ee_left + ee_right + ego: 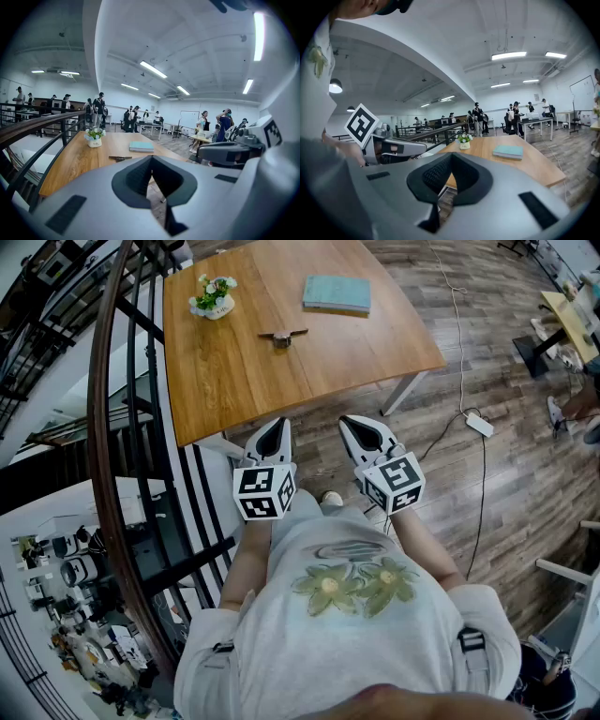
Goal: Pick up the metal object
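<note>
The metal object [282, 337] is small and dark with two thin arms, lying flat near the middle of the wooden table [234, 381]; it also shows in the left gripper view [120, 158]. Both grippers hang close to the person's body, short of the table's near edge. My left gripper [274, 425] is shut and holds nothing, its tips meeting [152, 158]. My right gripper [360, 422] is likewise shut and empty [451, 155]. The right gripper view does not show the metal object.
A white pot of flowers [213, 298] stands at the table's far left, and a teal book [337, 293] lies at the far right. A dark curved railing [105, 427] runs along the left. A power strip [479, 424] and cable lie on the floor at right.
</note>
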{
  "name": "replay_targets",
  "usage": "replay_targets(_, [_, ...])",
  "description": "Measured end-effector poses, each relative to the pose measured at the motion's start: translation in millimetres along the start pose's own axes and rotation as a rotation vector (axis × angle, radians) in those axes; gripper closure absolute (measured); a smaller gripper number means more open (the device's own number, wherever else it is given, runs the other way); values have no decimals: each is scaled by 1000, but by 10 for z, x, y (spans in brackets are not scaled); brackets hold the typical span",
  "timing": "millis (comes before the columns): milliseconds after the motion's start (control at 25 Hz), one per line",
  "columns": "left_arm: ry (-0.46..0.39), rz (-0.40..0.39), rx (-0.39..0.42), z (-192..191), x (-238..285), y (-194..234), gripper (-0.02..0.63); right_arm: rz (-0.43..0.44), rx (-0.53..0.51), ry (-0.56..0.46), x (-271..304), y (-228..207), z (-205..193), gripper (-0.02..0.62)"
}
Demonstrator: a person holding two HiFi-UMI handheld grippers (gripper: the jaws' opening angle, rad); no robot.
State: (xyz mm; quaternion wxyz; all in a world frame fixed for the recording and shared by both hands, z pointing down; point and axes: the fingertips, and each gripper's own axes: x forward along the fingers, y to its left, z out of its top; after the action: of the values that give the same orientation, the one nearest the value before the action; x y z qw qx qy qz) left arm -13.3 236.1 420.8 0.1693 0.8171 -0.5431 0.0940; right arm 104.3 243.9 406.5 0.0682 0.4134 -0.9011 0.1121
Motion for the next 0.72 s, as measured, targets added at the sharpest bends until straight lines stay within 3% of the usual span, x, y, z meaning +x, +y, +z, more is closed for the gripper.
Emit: replay_targets(720, [0,34,-13,113,646,311,591,7,-1,4,464,-429,41,589])
